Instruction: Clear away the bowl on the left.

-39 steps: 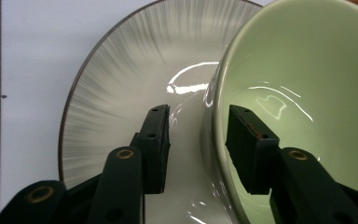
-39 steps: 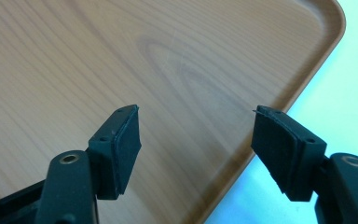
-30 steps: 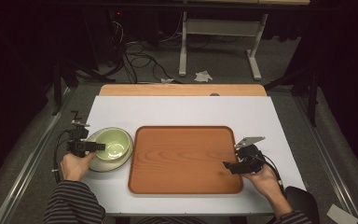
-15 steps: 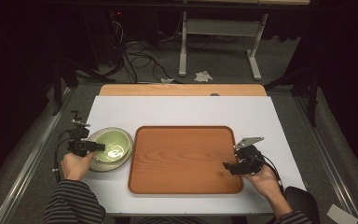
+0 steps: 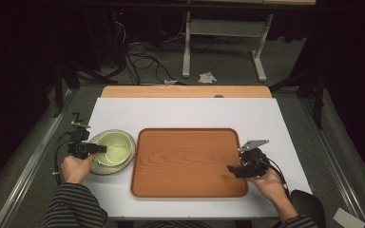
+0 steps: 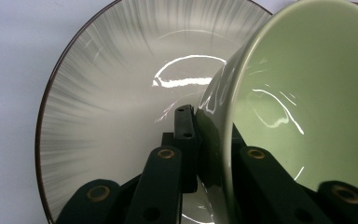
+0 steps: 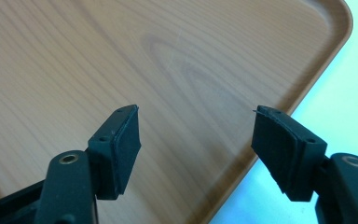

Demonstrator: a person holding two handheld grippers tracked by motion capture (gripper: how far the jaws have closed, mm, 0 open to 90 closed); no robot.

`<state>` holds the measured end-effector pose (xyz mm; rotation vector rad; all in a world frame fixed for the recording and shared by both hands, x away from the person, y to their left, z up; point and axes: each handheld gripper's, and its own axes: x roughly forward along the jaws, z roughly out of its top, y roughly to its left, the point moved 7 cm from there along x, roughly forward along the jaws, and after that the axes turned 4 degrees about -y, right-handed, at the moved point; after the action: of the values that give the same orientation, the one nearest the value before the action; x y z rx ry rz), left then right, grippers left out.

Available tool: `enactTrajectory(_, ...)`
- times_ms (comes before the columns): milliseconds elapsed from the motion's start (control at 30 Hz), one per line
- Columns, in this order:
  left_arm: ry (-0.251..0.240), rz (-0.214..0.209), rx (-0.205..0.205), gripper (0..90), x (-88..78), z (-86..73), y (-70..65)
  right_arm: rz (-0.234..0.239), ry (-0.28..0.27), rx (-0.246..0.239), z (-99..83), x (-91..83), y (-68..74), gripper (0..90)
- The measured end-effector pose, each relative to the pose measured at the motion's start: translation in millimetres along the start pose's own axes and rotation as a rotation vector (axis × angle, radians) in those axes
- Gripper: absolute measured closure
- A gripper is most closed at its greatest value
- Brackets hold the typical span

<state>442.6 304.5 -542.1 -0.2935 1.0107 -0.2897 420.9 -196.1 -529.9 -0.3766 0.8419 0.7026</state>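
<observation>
Left gripper (image 5: 94, 148) clamps the rim of the green bowl (image 5: 113, 147), one jaw inside, one outside; the bowl sits tilted on a grey plate (image 6: 121, 93), left of the wooden tray (image 5: 188, 161). Right gripper (image 7: 196, 140) wide open, holding nothing, over the bare tray's right edge.

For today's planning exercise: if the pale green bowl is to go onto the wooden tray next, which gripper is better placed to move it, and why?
Left. The left gripper is shut on the pale green ceramic bowl's rim, above the streaked grey plate. The right gripper hangs open over the wooden tray's far side.
</observation>
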Motion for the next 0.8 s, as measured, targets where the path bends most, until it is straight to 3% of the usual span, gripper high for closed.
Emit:
enactTrajectory(200,-0.028,-0.024,-0.011,84.0,-4.4,1.9,0.4,0.001,0.002,0.0,0.2,0.3,-0.2,34.1)
enactTrajectory(800,-0.07,-0.039,0.024,84.0,-16.8,7.3,-9.9,0.004,0.002,-0.004,0.3,0.7,0.7,34.1)
